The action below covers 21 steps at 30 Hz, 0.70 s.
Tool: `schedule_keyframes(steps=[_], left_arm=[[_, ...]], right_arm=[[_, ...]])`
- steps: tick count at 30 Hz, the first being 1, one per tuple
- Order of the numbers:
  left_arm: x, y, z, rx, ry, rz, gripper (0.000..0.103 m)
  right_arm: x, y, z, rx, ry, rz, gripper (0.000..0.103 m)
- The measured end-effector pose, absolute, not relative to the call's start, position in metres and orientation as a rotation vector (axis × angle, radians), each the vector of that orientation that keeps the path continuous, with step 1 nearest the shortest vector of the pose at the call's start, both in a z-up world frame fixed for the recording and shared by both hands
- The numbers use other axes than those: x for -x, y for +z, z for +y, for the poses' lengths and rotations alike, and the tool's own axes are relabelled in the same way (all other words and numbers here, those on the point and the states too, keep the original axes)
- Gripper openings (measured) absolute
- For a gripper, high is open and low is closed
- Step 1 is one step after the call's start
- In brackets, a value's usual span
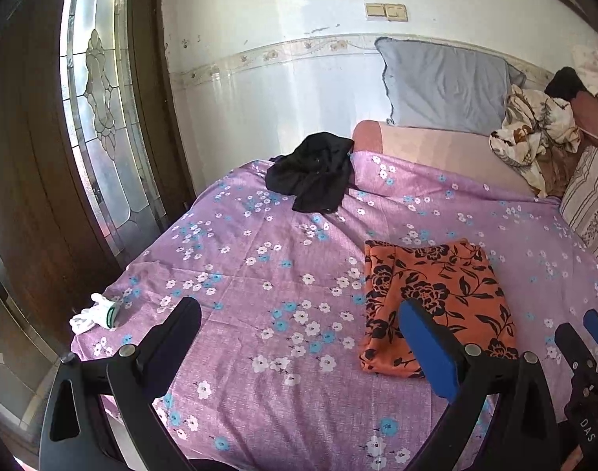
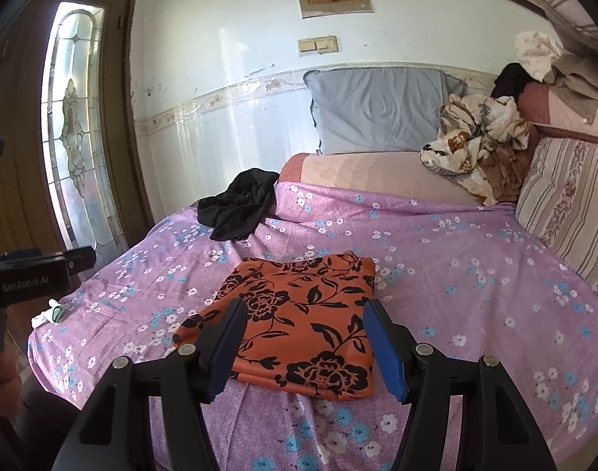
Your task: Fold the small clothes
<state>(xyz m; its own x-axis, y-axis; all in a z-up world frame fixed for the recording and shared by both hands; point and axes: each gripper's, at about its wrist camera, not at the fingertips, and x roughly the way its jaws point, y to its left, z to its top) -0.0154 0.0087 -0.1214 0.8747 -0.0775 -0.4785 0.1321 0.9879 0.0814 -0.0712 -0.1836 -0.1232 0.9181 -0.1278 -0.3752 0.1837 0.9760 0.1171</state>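
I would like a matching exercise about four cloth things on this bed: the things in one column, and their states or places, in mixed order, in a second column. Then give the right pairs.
Things:
1. orange floral cloth
2. black garment
3. white sock
4. grey pillow

States or places:
A. leans upright against the wall
B. lies crumpled at the far end of the purple sheet
C. lies folded flat, nearest the right gripper
D. lies near the left edge of the bed, close to the door

Pairs: 1-C, 2-B, 3-D, 4-A
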Motion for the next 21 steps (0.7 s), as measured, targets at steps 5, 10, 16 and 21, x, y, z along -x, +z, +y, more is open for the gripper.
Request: schedule_keyframes(steps=[5,10,16,21], left_arm=[[0.021,-0.105,0.023,-0.077,-0.102,0.472,0.1],[0.036,-0.086,0.033,-0.06,-0.103,0.437,0.1],[0.055,-0.067,0.045,-0.042,-0.097,0.39,0.1],[0.067,-0.058,0.051,-0.026,-0.099,0.37,0.1]], right_arm=[[0.084,-0.102,-0.184,-0.194,-0.159,0.349,0.065],[0.096,-0.073,-0.178,-0.173,-0.163,0.305,0.066],[0.107,-0.05,-0.169,-0.184,-0.137,0.289,0.066],[0.115,-0.04,-0.158,-0.152,-0.129,0.281,0.066]])
